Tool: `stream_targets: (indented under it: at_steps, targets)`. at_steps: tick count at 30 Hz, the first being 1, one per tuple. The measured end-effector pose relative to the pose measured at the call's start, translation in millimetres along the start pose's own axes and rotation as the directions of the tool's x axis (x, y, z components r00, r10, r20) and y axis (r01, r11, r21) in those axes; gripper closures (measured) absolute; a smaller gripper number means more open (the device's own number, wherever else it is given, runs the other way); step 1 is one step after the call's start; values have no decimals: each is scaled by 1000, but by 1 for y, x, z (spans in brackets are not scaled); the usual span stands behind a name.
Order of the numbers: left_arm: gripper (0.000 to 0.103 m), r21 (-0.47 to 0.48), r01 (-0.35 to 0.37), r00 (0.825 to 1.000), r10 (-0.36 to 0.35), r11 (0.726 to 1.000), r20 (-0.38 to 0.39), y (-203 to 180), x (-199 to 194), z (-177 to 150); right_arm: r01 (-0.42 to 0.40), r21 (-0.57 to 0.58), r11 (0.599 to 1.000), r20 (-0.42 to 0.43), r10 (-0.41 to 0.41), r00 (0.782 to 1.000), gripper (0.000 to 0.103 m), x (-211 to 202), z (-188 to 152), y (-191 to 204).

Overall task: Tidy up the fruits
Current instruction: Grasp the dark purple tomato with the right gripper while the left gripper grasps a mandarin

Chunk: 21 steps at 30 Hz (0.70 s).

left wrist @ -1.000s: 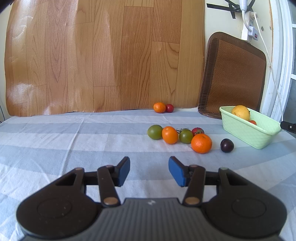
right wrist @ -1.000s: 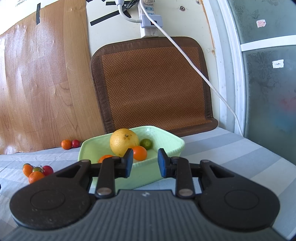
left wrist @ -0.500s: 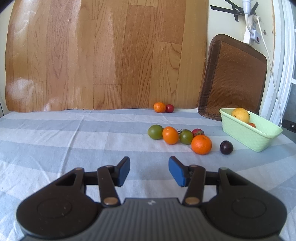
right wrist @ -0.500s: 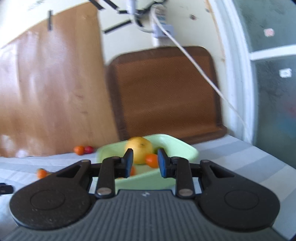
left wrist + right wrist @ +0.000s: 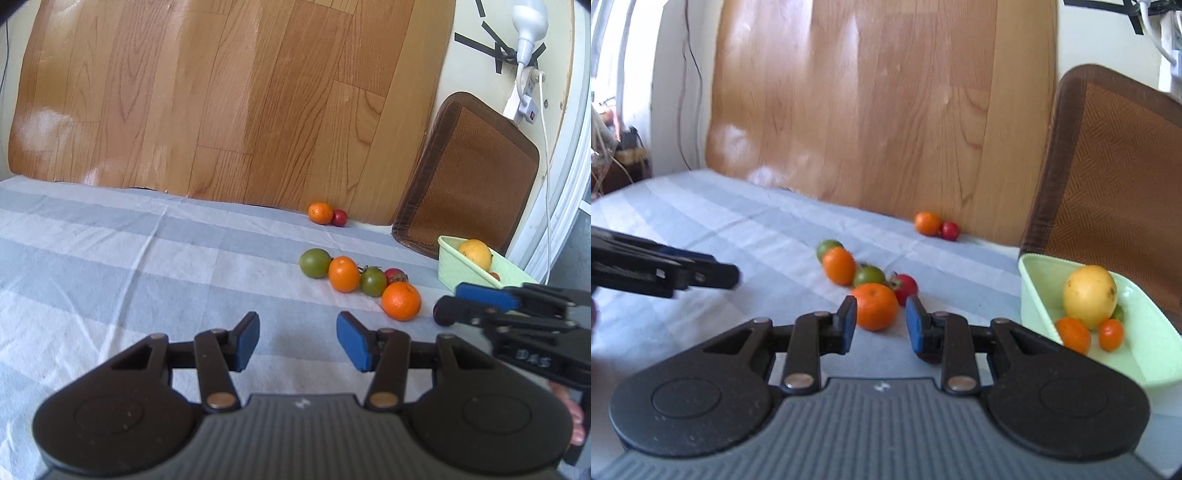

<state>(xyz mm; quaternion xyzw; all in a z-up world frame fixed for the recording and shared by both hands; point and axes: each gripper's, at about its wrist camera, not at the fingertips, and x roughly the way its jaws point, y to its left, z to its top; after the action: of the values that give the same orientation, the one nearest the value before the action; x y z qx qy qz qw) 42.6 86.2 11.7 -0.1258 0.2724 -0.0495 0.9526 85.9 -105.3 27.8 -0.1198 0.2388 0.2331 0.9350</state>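
Observation:
Loose fruit lies on the striped cloth: a green tomato, an orange, a second green tomato, a red tomato, a larger orange and a dark plum. My right gripper is open with a narrow gap, low over the cloth; the larger orange sits just beyond its tips. In the left wrist view its fingers reach the plum and partly cover it. My left gripper is open and empty, short of the cluster. The green basket holds a yellow fruit and small ones.
A small orange and a red fruit rest against the wood-grain board at the back. A brown woven mat leans behind the basket. A white cable hangs down the wall. A person's fingers show at the right edge.
My right gripper has swung left from facing the basket to facing the fruit cluster, and now shows in the left wrist view by the plum. The left gripper has rolled a little.

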Motion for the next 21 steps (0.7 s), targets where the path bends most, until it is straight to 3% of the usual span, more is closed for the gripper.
stream_targets:
  at_steps: [2,4,12,15,19,21]
  targets:
    - [56,2,7,1000,-7,1000,0,-1,0,0,15,28,999,-9,-15,1000,70,4,-3,-9]
    - [56,2,15,1000,-15,1000,-3,0,0,0,11,53,999,-4,-11,1000,52,3,-4,-16]
    - [55,-29,35,999,-36,999,-37,1,7,4,27,112,993,2,-27,1000,52,3,-5,-34]
    - [55,-74,105,990,-112,992,-89,-6,22,11,17,113,993,-18,-15,1000,54,5,-8,-35]
    - [55,28,130,985,-126,991,-115,-41,49,23,4,110,994,-56,2,998,54,11,-6,-35]
    - [49,49,139,983,-132,989,-129,-57,64,28,2,111,994,-70,6,998,54,13,-5,-35]
